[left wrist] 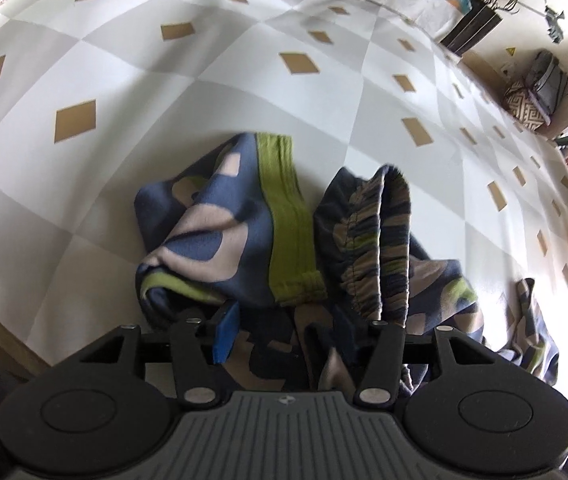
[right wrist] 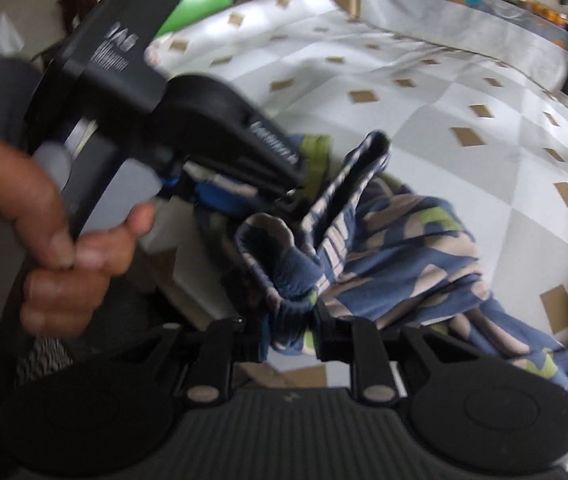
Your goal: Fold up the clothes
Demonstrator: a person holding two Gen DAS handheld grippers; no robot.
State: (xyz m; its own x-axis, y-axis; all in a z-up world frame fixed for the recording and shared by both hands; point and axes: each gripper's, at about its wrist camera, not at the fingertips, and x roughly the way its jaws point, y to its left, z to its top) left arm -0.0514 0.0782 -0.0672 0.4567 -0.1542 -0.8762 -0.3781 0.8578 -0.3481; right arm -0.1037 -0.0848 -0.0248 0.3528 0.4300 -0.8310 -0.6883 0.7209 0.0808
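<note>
- My right gripper (right wrist: 290,334) is pinching a bunched fold of the patterned garment (right wrist: 396,248) between narrow jaws.
- My left gripper (left wrist: 284,336) is straddling the same cloth, jaws half-wide; I cannot tell whether they are gripping it.
- The garment is lying crumpled on the checked tablecloth (left wrist: 164,80), its green waistband (left wrist: 288,216) running toward 12 o'clock.
- A hand (right wrist: 44,240) is squeezing the left gripper's handle at 9 o'clock.

Soft matt cloth garment (left wrist: 220,216), wrinkled.
</note>
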